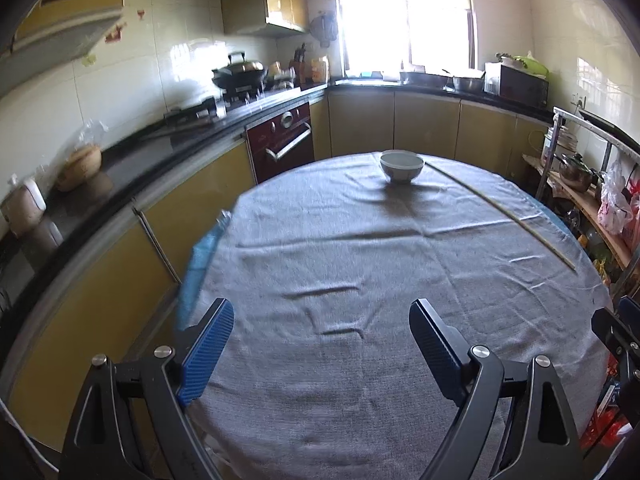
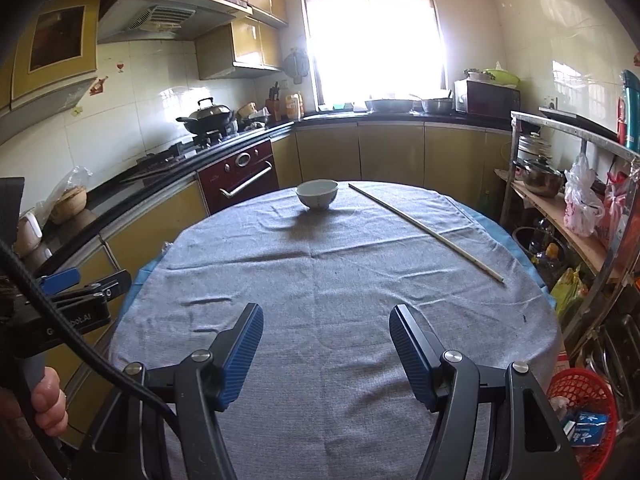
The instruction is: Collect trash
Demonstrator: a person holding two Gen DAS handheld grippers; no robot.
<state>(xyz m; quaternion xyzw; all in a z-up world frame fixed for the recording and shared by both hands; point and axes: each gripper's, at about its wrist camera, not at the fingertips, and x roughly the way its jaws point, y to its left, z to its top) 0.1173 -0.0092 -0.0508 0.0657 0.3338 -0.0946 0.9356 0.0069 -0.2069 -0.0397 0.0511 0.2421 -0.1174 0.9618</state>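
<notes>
Over the grey-clothed table point(image 1: 360, 280), the left gripper point(image 1: 322, 312) and right gripper point(image 2: 326, 318) both hung with jaws apart and empty, while a long thin stick point(image 2: 424, 230) lay at two o'clock, right of the white bowl point(image 2: 317, 194).

A white bowl point(image 2: 317, 194) stands upright and apparently empty near the far edge of the round table, on the grey cloth point(image 2: 320, 300). Just to the bowl's right begins a long, thin pale stick point(image 2: 424, 231), lying flat on the cloth and running diagonally from the far edge toward the table's right rim. Below the table's near right edge a red mesh basket point(image 2: 580, 390) holds a blue-and-white carton point(image 2: 586, 432).
</notes>
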